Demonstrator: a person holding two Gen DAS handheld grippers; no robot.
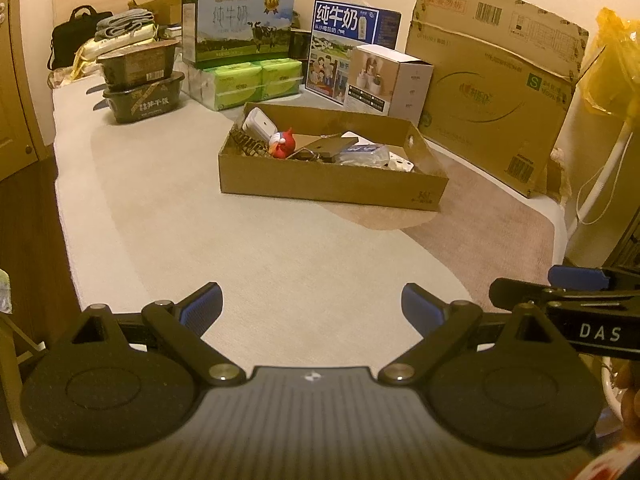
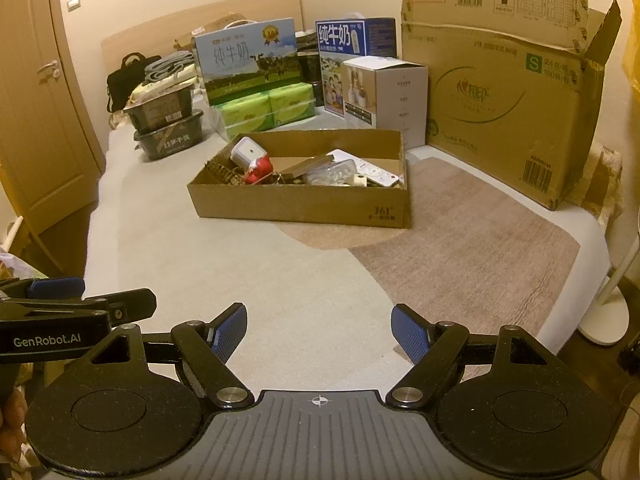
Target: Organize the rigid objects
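Note:
A shallow cardboard box (image 1: 328, 186) (image 2: 296, 204) sits mid-bed, filled with several rigid objects: a red figurine (image 1: 283, 145) (image 2: 259, 170), a white device (image 1: 260, 123) (image 2: 246, 152), a white remote (image 2: 380, 174), a dark flat piece (image 1: 330, 146) and a clear blister pack (image 1: 366, 156). My left gripper (image 1: 312, 304) hovers open over the near end of the bed, nothing between its blue pads. My right gripper (image 2: 319, 328) is likewise open and empty, well short of the box. Each gripper shows at the edge of the other's view.
Behind the box stand milk cartons (image 1: 240, 24) (image 2: 356, 44), green tissue packs (image 1: 256, 82), stacked black food tubs (image 1: 140, 88), a white carton (image 1: 390, 80) and a large cardboard box (image 1: 492, 92) (image 2: 500, 92). A wooden door (image 2: 36, 120) is left; a white stand (image 2: 608, 300) right.

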